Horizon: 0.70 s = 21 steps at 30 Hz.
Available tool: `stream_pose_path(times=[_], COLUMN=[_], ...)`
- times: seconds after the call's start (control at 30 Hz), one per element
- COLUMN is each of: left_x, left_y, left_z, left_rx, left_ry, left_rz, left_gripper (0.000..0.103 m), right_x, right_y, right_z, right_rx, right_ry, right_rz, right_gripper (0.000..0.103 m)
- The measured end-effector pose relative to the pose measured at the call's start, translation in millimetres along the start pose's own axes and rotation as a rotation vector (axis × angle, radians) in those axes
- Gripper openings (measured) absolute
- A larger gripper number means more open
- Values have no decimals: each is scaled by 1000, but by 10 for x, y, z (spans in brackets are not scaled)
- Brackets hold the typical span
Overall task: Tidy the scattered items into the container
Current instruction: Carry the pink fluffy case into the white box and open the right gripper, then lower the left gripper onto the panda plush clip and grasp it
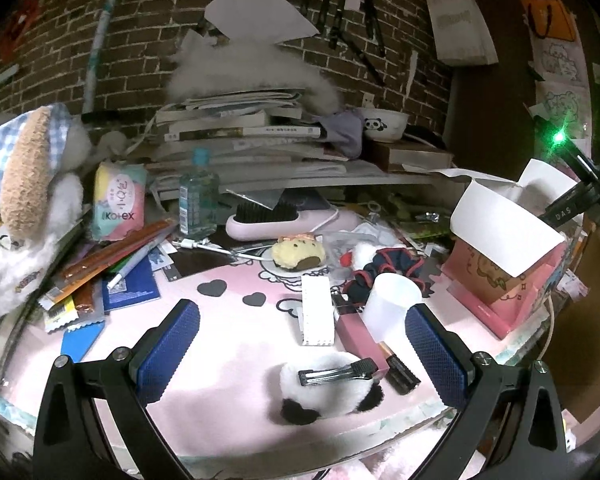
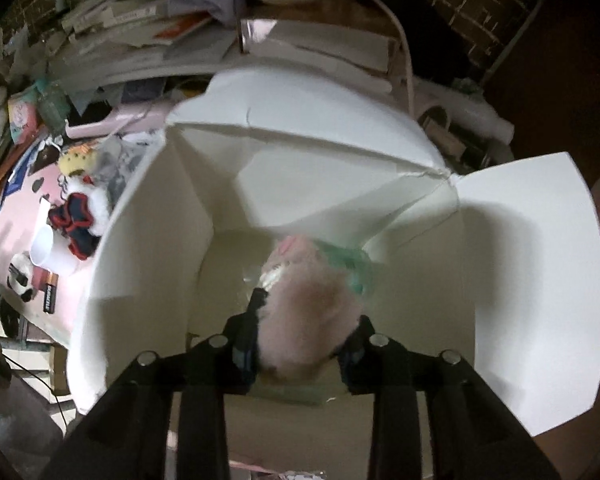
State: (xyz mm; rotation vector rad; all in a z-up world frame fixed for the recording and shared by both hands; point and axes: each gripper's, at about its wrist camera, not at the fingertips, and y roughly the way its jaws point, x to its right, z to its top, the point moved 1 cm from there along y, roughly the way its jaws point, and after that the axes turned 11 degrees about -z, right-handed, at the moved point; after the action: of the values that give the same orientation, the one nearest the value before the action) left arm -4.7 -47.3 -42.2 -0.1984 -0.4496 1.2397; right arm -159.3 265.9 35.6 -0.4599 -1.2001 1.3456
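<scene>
Two grippers in play. Left gripper (image 1: 302,344) hangs over the pink desk mat (image 1: 228,352), blue pads spread wide, nothing between them. Below its gap: a panda plush hair clip (image 1: 328,388), with a pink lip-gloss box (image 1: 358,330) and a battery (image 1: 398,368) at its 1 o'clock. White cup (image 1: 392,304) sits just behind the right pad, a navy scrunchie (image 1: 384,274) at the cup's 11 o'clock, and a yellow plush (image 1: 298,254) further back at 11.

Right gripper (image 2: 300,344) points down into the white-lined pink box (image 2: 148,240), flaps folded out. A fuzzy pink item (image 2: 308,312), motion-blurred, probably a plush, sits between its jaws; whether the pads press on it, can't tell. Teal plastic wrapping (image 2: 352,268) lies on the box floor at the item's 1 o'clock.

Left view: the box stands at 2 o'clock from the cup, near the desk's right edge.
</scene>
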Motion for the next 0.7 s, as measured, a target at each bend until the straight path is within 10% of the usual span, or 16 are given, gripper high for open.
stream_pose_path(times=[0.2, 0.7], left_x=[0, 7], left_y=[-1, -103], left_z=[6, 18], left_rx=[3, 15], left_ry=[-1, 1], left_rz=[-1, 10], left_gripper=[103, 103], right_x=[24, -613], right_y=[-179, -866], right_z=[-54, -373], right_rx=[107, 529], right_ry=[7, 26], right_rz=[-115, -85], right_gripper=[81, 103])
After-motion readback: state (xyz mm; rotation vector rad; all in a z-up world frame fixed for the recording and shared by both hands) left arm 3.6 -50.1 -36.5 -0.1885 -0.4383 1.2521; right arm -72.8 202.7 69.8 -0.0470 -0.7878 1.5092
